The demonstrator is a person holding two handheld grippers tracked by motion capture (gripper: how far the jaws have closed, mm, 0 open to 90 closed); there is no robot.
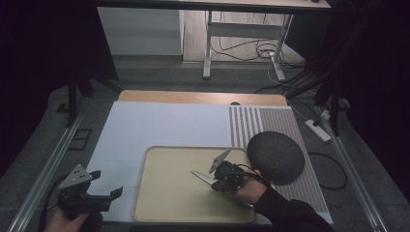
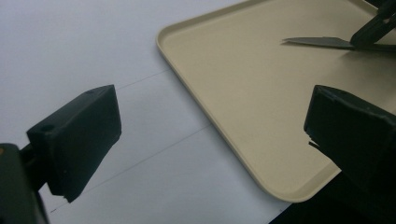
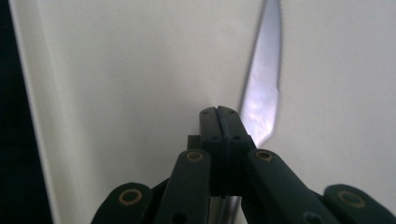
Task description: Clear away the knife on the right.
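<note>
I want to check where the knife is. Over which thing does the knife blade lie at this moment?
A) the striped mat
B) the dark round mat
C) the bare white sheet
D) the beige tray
D: in the high view the knife lies over the beige tray, with the right tongs shut on it.

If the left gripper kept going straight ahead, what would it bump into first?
Probably the beige rectangular tray: the open left gripper points at its near rim, with white table surface in between; depth is unclear.
</note>
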